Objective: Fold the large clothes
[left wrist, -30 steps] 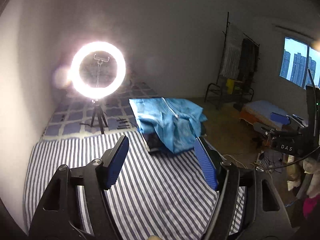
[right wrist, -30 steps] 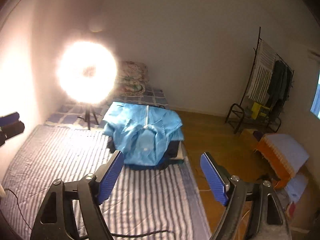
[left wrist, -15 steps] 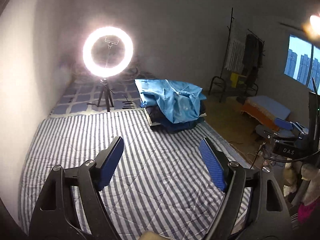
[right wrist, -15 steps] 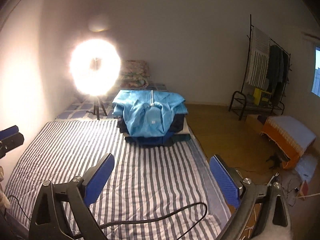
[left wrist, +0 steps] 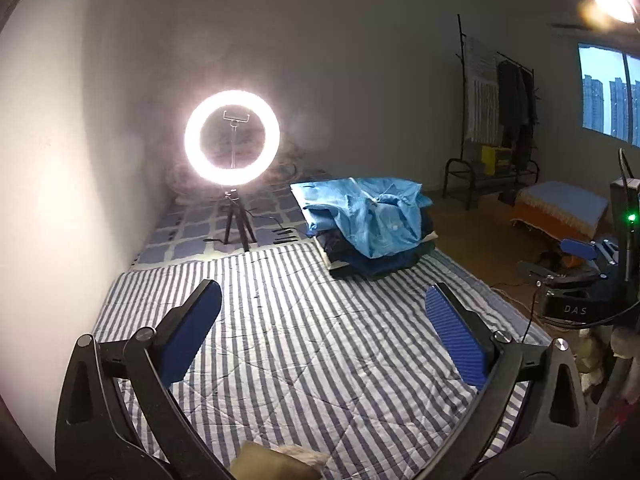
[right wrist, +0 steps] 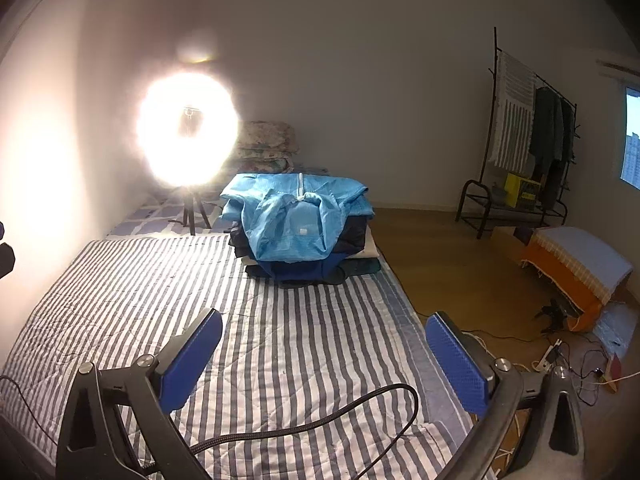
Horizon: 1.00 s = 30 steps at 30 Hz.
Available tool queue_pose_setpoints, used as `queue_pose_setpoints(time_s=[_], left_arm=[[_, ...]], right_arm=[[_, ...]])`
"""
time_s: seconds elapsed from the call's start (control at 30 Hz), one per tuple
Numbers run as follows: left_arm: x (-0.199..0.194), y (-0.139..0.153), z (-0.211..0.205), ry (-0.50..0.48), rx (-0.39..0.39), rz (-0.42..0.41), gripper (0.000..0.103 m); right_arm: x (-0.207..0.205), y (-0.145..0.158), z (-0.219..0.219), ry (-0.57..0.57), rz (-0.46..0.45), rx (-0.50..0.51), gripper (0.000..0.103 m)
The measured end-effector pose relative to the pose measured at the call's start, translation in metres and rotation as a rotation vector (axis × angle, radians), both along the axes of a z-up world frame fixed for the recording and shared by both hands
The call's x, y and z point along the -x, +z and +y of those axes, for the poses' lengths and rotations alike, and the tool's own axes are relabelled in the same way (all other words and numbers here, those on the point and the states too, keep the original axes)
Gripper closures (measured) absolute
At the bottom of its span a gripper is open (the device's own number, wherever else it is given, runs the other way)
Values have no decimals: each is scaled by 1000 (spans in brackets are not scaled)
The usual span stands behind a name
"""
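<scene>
Lowered and drawn back since the earlier frame — both grippers. Blue garment [right wrist: 298, 216]: draped atop a stack of folded clothes [right wrist: 304, 268] at the striped quilt's [right wrist: 280, 340] far edge, ungrasped. Left gripper [left wrist: 324, 316], right gripper [right wrist: 324, 344]: jaws opening, nothing between. Step judged: reach — next, the garment is to be gripped and spread flat.

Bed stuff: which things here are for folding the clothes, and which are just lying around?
For the job:
- blue jacket on top of the clothes pile
- striped blanket
- left hand-held gripper and right hand-held gripper, both opening, nothing between them

Just around:
- ring light
- clothes rack
- pillows
- black cable
</scene>
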<state>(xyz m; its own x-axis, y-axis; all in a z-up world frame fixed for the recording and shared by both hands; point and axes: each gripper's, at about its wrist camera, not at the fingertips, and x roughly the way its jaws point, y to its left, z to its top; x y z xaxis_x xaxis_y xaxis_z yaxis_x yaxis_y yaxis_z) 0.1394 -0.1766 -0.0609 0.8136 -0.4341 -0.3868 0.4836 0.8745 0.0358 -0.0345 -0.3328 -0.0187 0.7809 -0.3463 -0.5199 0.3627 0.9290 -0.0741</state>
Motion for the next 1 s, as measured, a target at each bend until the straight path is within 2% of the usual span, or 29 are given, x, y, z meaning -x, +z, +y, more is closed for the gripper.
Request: queue_pose_setpoints(time_s=[0.27,1.0], left_arm=[[0,-9,-3,4,-28,1,0],[-2,-10,8,23,-23,-1,0]], right_arm=[[-4,-7,-1,-14,-1,9,0],[-9,-10,-6,-31,-6,-6,0]])
